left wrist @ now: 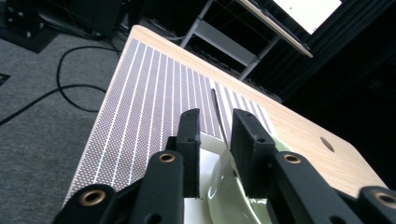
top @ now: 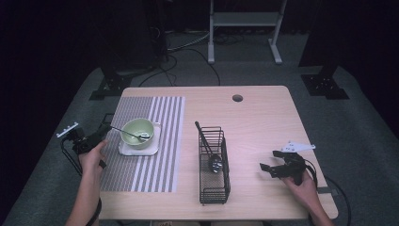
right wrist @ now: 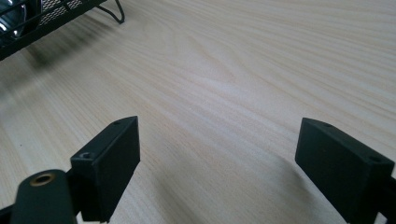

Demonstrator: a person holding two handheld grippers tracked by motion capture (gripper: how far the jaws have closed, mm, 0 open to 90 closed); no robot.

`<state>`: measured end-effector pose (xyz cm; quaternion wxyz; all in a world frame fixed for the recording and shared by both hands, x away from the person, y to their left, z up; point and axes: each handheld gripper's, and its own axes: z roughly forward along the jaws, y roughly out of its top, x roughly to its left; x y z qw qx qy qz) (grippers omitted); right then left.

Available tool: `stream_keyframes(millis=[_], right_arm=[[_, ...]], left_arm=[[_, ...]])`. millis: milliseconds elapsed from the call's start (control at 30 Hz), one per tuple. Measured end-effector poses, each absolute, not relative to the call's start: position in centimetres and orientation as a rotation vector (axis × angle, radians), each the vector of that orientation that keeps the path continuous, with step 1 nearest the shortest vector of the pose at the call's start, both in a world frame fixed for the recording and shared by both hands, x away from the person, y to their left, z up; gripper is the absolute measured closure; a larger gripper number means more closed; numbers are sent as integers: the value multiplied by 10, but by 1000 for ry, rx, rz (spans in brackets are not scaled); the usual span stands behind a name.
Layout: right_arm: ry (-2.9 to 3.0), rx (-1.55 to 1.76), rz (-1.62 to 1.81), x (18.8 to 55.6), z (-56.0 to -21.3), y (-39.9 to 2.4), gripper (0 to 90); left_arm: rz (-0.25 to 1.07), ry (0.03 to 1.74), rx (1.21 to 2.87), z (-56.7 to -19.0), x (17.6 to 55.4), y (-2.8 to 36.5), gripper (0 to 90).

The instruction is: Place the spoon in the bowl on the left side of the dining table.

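The left gripper (top: pixel 104 132) reaches in level beside the green bowl (top: pixel 137 132), jaws narrowly parted around the spoon handle (left wrist: pixel 218 114). The right gripper (top: pixel 268 168) rests low over bare table (top: pixel 263 117), jaws wide apart, the wire basket (top: pixel 213 165) off its left.

Under the right gripper's matt black plastic jaws lies a pale, smooth-grained wooden table (right wrist: pixel 243 70). Ahead of the left gripper, a striped woven placemat (left wrist: pixel 140 107) looks coarse; the pale green bowl (left wrist: pixel 233 196) between its jaws is glossy
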<state>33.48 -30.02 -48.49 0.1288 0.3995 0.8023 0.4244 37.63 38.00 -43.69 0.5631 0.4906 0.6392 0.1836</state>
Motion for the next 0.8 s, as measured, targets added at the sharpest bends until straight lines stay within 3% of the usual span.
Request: stream_keyframes(millis=[800], right_arm=[[2335,1162,1216,335,-485,-299,130]], left_arm=[[426,1458,1251,-449,341,380,617]])
